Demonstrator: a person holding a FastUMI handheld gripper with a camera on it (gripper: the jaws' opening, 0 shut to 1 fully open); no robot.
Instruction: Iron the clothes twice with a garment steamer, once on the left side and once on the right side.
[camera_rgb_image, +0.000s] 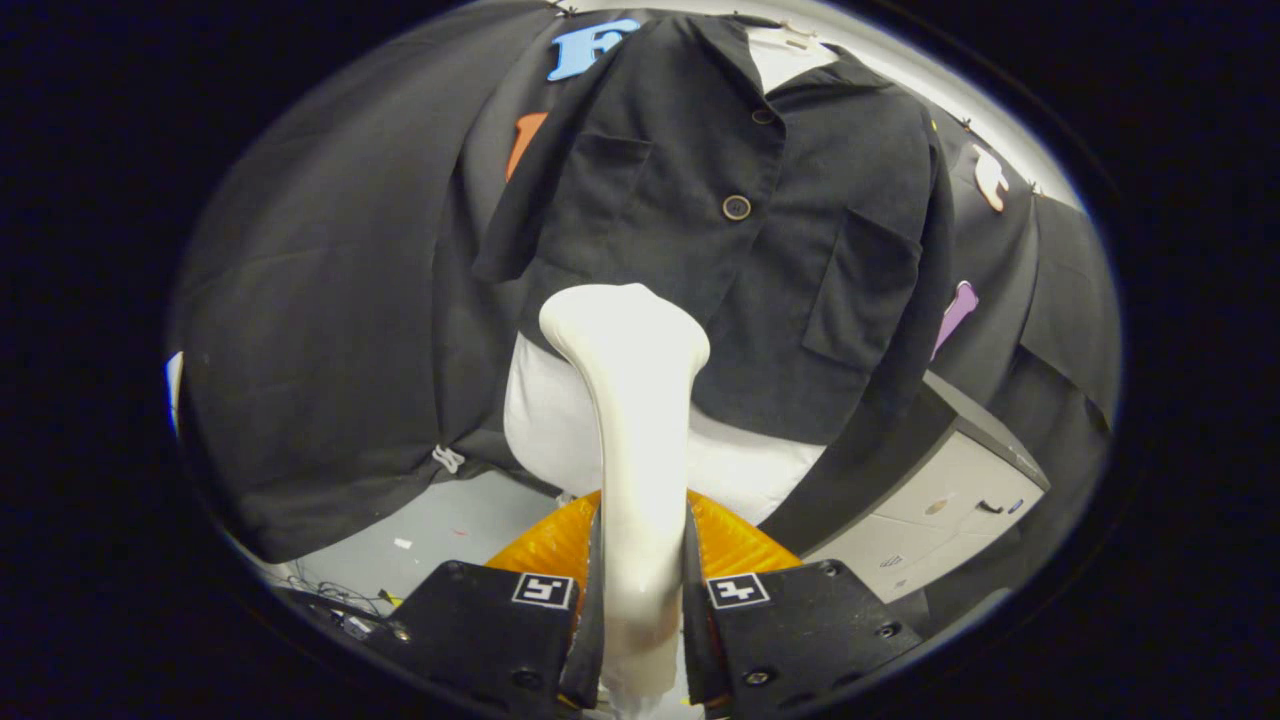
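Note:
My gripper (640, 560) is shut on the handle of a white garment steamer (632, 400), with both fingers pressing its sides. The steamer rises from between the fingers, and its wide head sits against the lower left front of a black button-up jacket (740, 240). The jacket hangs on a white dress form (740, 465), whose body shows below the hem and at the collar. Two dark buttons run down the jacket's middle, and a patch pocket sits on each side. The steamer head hides part of the hem.
Black cloth (330, 330) hangs behind and to the left of the jacket. A grey-white cabinet (950, 500) stands at the lower right. Grey floor (440, 520) with some cables (330, 595) lies at the lower left. An orange ribbed part (545, 545) sits just beyond the fingers.

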